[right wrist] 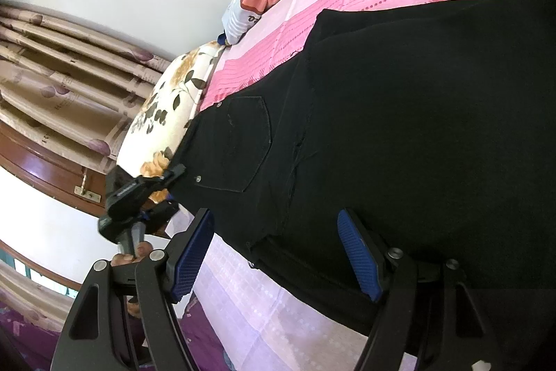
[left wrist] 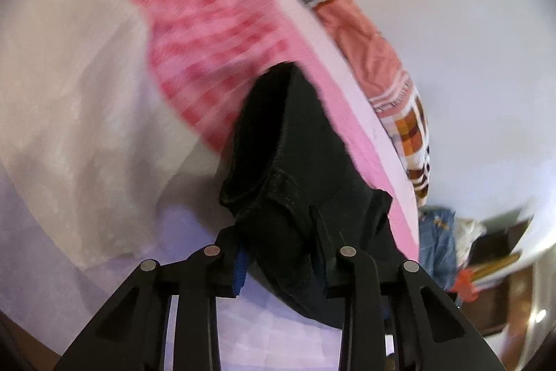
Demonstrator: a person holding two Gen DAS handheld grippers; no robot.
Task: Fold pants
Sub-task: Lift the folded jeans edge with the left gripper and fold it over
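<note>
One pair of black pants lies at the centre. Two grippers are seen: the right gripper at six o'clock and the left gripper at eight o'clock. One floral pillow lies at nine o'clock.

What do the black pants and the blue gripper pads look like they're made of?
Black pants: probably matte black denim or heavy cotton twill; a stitched patch pocket, metal rivets and thick seams show. Blue pads on the right gripper: likely rubber or soft plastic, given the fine raised grid texture and dull finish.
</note>
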